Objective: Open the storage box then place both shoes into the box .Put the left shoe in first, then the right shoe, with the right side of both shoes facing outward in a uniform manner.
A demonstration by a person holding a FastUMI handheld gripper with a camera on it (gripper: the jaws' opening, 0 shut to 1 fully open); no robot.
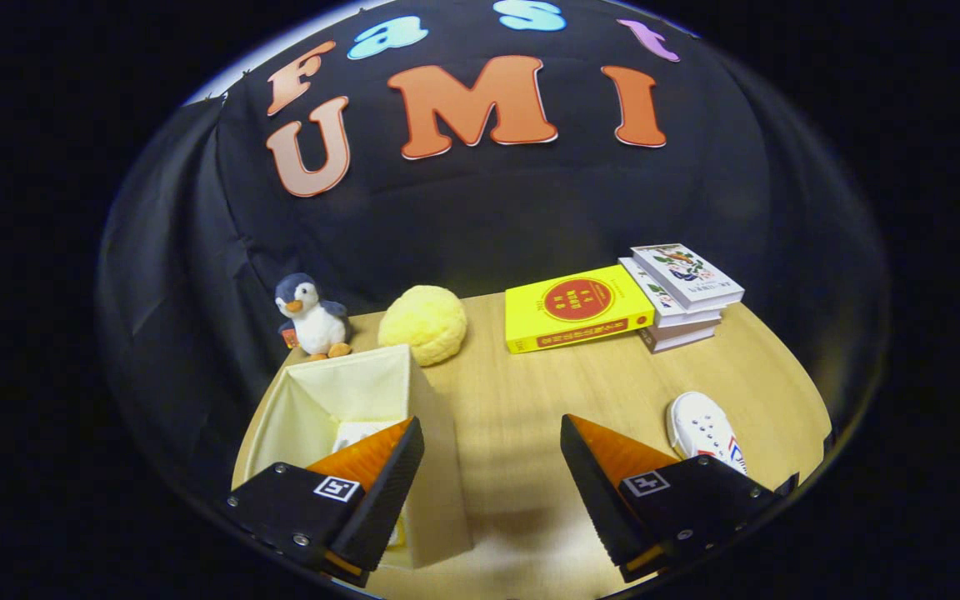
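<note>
On wooden table (547, 392): open storage box (347, 392), white shoe (701, 429), books, plush penguin; gripper (492, 442) fingers spread wide, empty.

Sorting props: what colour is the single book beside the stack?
Yellow book with a red circle, gripper view.

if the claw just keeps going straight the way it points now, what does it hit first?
Probably nothing soon. The open claw holds nothing, with bare light wooden table ahead. The open cream fabric storage box sits left, the white sneaker right. Farther on, likely the yellow hardcover book or round yellow plush ball; depth is unclear.
</note>
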